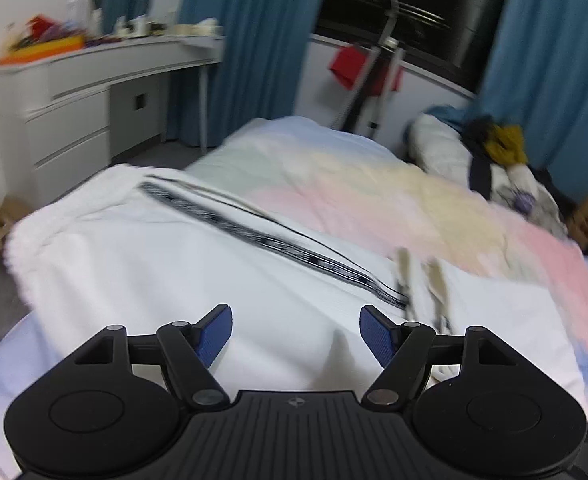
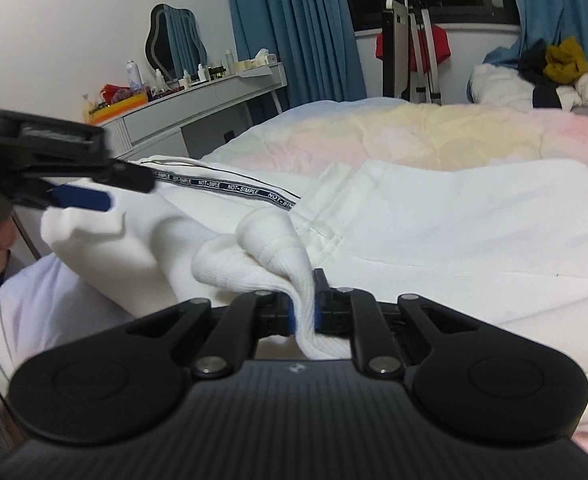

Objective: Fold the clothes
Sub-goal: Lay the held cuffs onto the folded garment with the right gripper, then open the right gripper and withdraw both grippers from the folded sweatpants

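White garment (image 2: 434, 216) w/ black lettered stripe (image 1: 261, 236) lies spread on pastel duvet (image 1: 394, 184). R gripper (image 2: 304, 308) clamped on ribbed cuff (image 2: 269, 252), prob. to carry fold over. L gripper (image 1: 296, 334) released, nothing between jaws, hovering above fabric.

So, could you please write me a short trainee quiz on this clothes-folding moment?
1. True or false: the right gripper is shut on the white garment's ribbed hem.
2. How do the left gripper's jaws stand? A) open, nothing between them B) shut on the garment
3. What does the black stripe on the garment read?

Key: 1 true; 2 A; 3 NOT-SIMPLE.
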Action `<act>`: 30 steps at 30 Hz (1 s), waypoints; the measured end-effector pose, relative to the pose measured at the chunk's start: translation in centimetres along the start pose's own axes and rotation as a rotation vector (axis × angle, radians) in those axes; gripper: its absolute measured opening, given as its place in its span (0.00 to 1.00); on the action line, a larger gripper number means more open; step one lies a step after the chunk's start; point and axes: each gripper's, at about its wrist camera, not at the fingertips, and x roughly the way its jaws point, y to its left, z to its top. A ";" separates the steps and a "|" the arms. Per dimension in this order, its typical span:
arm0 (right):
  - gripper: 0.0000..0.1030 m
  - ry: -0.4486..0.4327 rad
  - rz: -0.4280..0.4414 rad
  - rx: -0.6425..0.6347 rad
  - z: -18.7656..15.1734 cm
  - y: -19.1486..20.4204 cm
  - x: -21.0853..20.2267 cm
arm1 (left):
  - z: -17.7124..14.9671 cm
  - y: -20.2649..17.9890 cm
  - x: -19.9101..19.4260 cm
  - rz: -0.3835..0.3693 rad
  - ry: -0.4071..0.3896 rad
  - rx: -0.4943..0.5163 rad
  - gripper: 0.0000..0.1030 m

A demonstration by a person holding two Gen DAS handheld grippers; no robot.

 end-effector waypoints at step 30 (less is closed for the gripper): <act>0.65 -0.245 -0.130 0.057 2.9 -2.7 -3.8 | -0.7 8.1 -0.2 0.010 0.009 -0.354 0.78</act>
